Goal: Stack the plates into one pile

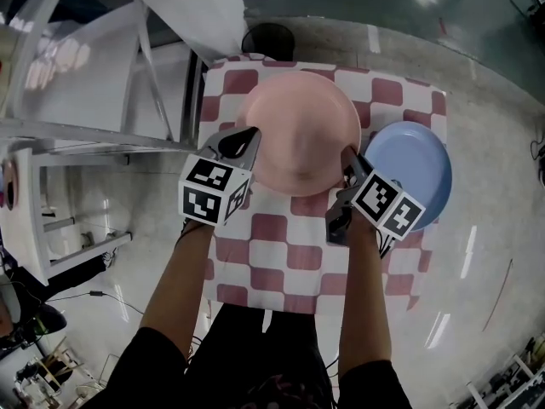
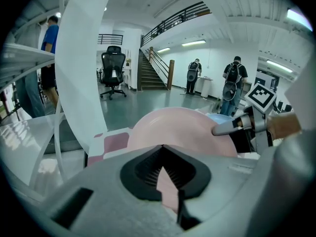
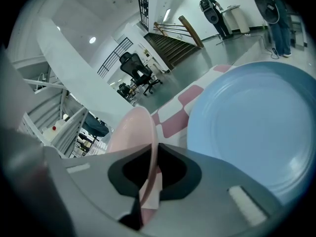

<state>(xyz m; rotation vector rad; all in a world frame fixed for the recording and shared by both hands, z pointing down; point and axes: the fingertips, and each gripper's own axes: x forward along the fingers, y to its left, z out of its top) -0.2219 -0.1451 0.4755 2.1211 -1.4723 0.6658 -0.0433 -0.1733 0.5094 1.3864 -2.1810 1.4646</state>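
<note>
A pink plate (image 1: 298, 130) lies over the middle of the red-and-white checked table (image 1: 281, 254). My left gripper (image 1: 247, 139) is shut on its left rim, and the rim runs between the pads in the left gripper view (image 2: 162, 169). My right gripper (image 1: 349, 156) is shut on the right rim, with the thin pink edge (image 3: 131, 132) caught between its jaws (image 3: 150, 172). A blue plate (image 1: 417, 173) lies flat on the table just right of the pink one and fills the right gripper view (image 3: 252, 127). Whether the pink plate touches the table I cannot tell.
A white metal rack (image 1: 85, 100) stands close to the table's left side. A black round object (image 1: 268, 37) sits beyond the far edge. The table's right edge runs under the blue plate. Far off stand an office chair (image 2: 112, 65) and several people.
</note>
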